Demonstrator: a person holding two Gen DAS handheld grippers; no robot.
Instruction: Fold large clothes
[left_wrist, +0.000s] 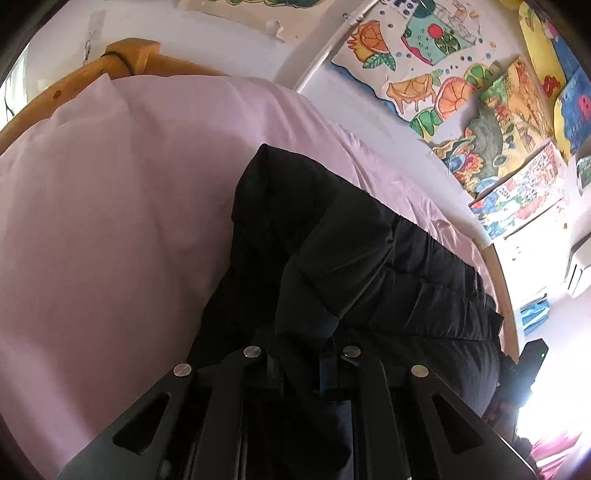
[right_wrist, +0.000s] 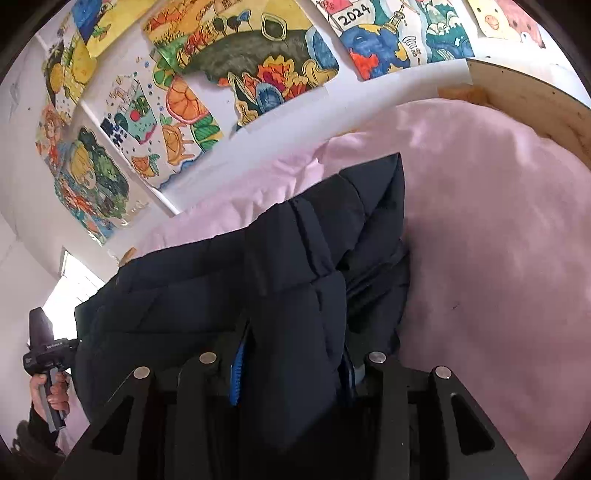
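While the black padded jacket (left_wrist: 354, 258) lies spread on the bed (left_wrist: 110, 221), over a pink sheet, both grippers hold it at its near edge. The left gripper (left_wrist: 301, 354) has its fingers closed tight on a fold of the jacket; the cloth comes up between them and covers most of the pads. The right gripper (right_wrist: 291, 369) grips a thicker fold: its fingers (right_wrist: 238, 373), with blue pads, stand a little apart and the quilted cloth fills the gap between them.

In the right wrist view the jacket (right_wrist: 229, 288) reaches away from the camera toward the wall (right_wrist: 280, 122), and at the far left a hand (right_wrist: 50, 391) grips the handle of the other gripper, just beside the edge of the jacket. A pillow (left_wrist: 88, 110) in the same pink lies at the wooden headboard (left_wrist: 122, 62). Many coloured drawings (right_wrist: 236, 55) hang on the wall beside the bed.
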